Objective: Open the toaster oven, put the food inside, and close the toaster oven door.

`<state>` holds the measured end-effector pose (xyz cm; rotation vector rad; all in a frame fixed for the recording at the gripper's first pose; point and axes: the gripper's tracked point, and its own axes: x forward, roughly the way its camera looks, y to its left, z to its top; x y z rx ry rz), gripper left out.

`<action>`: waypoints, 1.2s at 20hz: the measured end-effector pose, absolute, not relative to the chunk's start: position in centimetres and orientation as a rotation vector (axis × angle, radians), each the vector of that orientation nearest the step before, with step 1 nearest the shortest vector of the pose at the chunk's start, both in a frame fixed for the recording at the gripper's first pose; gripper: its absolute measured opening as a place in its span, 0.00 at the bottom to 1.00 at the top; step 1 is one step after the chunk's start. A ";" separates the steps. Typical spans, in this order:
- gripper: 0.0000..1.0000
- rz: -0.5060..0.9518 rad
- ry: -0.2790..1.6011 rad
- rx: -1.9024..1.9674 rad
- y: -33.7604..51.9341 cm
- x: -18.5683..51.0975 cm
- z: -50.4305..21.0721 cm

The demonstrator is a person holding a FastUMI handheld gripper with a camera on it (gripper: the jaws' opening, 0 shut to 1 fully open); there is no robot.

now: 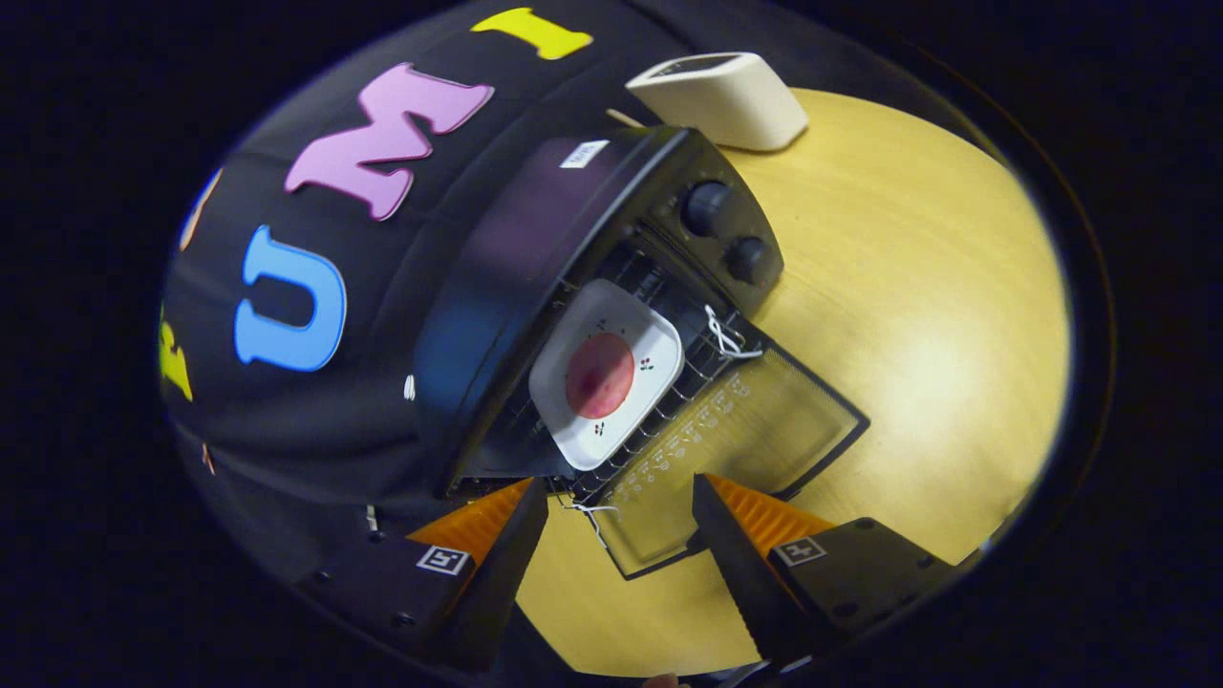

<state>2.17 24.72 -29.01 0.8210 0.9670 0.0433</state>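
Partly hidden oven interior (pixel 516 430); gripper (pixel 621 506) jaws apart.

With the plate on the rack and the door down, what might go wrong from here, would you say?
1. The plate overhangs the rack's front edge; lifting the door may strike it.
2. The open tongs straddle the door's corner and hold nothing, so a lift there may slip.

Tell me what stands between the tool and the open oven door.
Nothing visible. The tool is open, its fingers either side of the lowered glass door edge; the plate of food sits beyond, on the oven rack.
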 end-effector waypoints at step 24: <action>1.00 0.270 1.104 0.038 25.8 -8.0 -41.1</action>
